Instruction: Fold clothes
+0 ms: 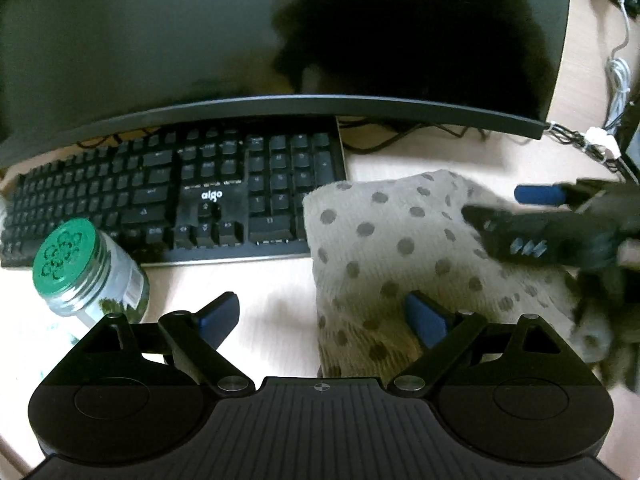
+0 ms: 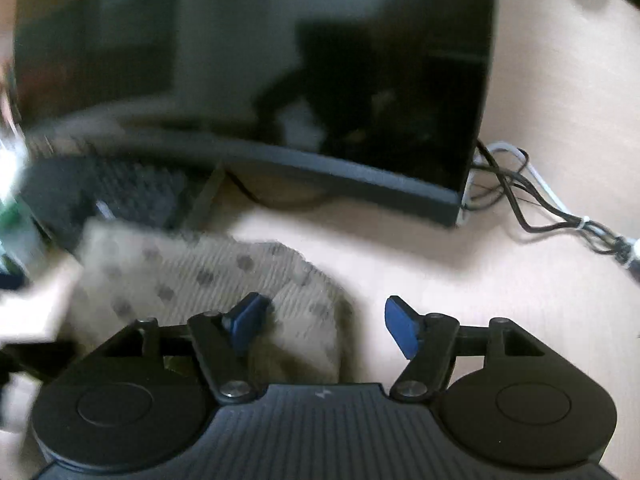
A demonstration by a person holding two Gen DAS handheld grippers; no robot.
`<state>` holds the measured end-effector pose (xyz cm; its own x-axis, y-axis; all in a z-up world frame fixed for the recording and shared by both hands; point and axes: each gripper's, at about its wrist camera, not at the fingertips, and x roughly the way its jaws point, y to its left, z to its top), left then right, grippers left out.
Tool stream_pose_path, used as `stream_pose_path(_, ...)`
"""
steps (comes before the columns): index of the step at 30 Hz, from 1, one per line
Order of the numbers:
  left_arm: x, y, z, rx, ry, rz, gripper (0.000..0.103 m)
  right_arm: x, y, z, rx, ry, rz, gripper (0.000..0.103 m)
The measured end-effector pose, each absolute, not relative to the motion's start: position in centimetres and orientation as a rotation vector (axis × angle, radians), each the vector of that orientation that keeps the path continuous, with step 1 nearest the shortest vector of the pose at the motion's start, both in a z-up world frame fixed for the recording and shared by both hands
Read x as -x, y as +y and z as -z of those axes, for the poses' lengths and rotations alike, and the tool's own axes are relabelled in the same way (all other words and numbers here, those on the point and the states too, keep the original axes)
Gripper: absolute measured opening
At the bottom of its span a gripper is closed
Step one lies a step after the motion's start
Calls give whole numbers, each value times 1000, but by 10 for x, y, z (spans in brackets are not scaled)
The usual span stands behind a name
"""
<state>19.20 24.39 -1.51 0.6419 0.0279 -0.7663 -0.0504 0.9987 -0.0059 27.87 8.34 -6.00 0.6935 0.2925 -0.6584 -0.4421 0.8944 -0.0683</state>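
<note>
Beige, grey-dotted cloth (image 1: 384, 240); green-lidded jar (image 1: 80, 272); black keyboard (image 1: 168, 196).

We see the right-wrist view smeared: keyboard (image 2: 120, 188) keys unreadable, jar (image 2: 14, 224) cut at the left edge. Dotted cloth (image 1: 400, 248) runs under the left gripper (image 1: 324, 316).

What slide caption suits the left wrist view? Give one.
Open left claw straddles the spotted cloth's edge beside a keyboard.

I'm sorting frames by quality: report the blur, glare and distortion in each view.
Left wrist: mostly sharp, keyboard legible; right tongs smeared; fisheye bows the monitor edge. Right wrist: heavy motion blur over the dotted cloth, white glare at left.
</note>
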Motion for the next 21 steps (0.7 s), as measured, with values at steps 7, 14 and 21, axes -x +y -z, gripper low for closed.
stream_pose_path(7, -177, 246, 20, 44, 878, 87, 94, -227, 40, 36, 232, 677, -422, 69)
stream_pose_path(14, -185, 248, -9, 133, 745, 327, 86, -162, 52, 52, 378, 698, -447, 73)
stream_pose_path(21, -242, 213, 11, 139, 788, 402, 88, -131, 65, 22, 339, 662, -548, 75)
